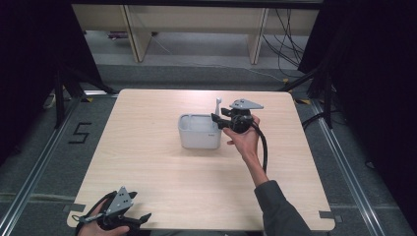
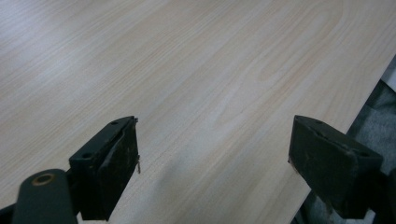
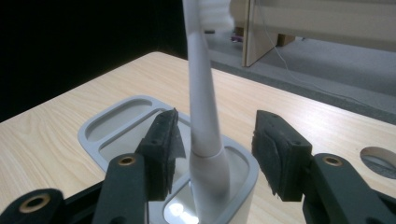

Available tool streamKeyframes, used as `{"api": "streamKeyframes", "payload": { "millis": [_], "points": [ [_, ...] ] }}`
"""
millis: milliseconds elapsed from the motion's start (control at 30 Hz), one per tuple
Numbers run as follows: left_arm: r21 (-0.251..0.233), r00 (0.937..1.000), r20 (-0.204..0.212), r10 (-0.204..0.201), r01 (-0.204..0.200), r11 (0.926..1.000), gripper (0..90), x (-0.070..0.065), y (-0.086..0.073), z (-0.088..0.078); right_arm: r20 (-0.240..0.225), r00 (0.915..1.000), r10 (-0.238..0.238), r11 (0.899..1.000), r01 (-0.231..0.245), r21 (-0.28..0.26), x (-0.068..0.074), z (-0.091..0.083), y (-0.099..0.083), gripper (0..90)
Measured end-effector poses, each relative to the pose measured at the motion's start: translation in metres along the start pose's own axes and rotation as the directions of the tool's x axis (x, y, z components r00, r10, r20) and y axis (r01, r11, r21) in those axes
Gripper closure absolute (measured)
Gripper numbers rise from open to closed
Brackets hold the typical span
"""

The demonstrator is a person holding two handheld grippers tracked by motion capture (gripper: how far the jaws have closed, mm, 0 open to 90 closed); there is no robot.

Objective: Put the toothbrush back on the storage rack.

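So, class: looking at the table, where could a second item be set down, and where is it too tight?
Bare wood lies left of the white holder out to the table edge, and between the holder and the left gripper at the near corner. It is crowded at the holder's right end, where the right gripper sits open around the toothbrush.

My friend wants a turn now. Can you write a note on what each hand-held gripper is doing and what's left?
Right hand-held gripper: open, jaws on either side of the toothbrush, not touching it.
Left hand-held gripper: open, holding nothing, over the table at its near left corner.
Toothbrush: stands upright, head up, in the near compartment of the holder at the table's middle.
Done: toothbrush is in the holder.
Left: probably draw the right one back; if it is to come out, close on the handle and lift.
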State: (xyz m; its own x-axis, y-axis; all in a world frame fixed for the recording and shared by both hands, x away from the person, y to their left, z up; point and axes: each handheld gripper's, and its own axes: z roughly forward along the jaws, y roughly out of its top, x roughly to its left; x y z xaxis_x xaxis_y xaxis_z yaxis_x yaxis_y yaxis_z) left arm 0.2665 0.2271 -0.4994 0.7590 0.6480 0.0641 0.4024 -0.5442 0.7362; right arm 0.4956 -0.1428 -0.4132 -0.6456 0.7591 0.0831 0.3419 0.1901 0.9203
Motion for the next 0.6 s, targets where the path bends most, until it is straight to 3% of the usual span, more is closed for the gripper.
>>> {"api": "streamKeyframes", "payload": {
  "millis": [33,67,200,233,367,400,600],
  "points": [
    [0.005,0.9999,-0.008,0.008,-0.008,1.0000,15.5,0.001,0.000,0.000,-0.001,0.9995,0.032,0.999,-0.032,0.003,0.002,-0.004,0.001,49.3],
    [0.006,0.9999,-0.010,0.010,-0.010,0.9999,15.5,0.001,0.000,0.000,-0.002,1.0000,0.008,1.000,-0.008,-0.007,-0.001,-0.006,0.002,49.1],
    [0.006,1.0000,-0.008,-0.002,0.002,1.0000,15.5,0.000,0.000,0.000,-0.018,0.9998,0.002,1.000,-0.002,-0.002,-0.003,-0.010,0.001,48.1],
    [0.005,0.9999,-0.011,0.007,-0.007,1.0000,15.5,0.001,0.000,0.000,-0.005,0.9997,0.024,1.000,-0.024,0.012,-0.002,-0.013,0.000,48.1],
    [0.005,1.0000,-0.009,-0.003,0.003,1.0000,15.5,0.000,0.000,0.000,-0.002,0.9993,0.038,0.999,-0.038,0.011,-0.003,-0.016,-0.002,47.2],
    [0.007,0.9999,-0.009,0.011,-0.011,0.9999,15.5,0.001,0.000,0.000,-0.008,0.9991,0.041,0.999,-0.041,0.007,-0.004,-0.018,-0.003,47.2],
    [0.007,0.9999,-0.011,0.010,-0.010,0.9999,15.5,0.001,0.000,0.000,-0.010,0.9992,0.039,0.999,-0.039,0.001,-0.006,-0.025,-0.005,44.1]
  ]
}}
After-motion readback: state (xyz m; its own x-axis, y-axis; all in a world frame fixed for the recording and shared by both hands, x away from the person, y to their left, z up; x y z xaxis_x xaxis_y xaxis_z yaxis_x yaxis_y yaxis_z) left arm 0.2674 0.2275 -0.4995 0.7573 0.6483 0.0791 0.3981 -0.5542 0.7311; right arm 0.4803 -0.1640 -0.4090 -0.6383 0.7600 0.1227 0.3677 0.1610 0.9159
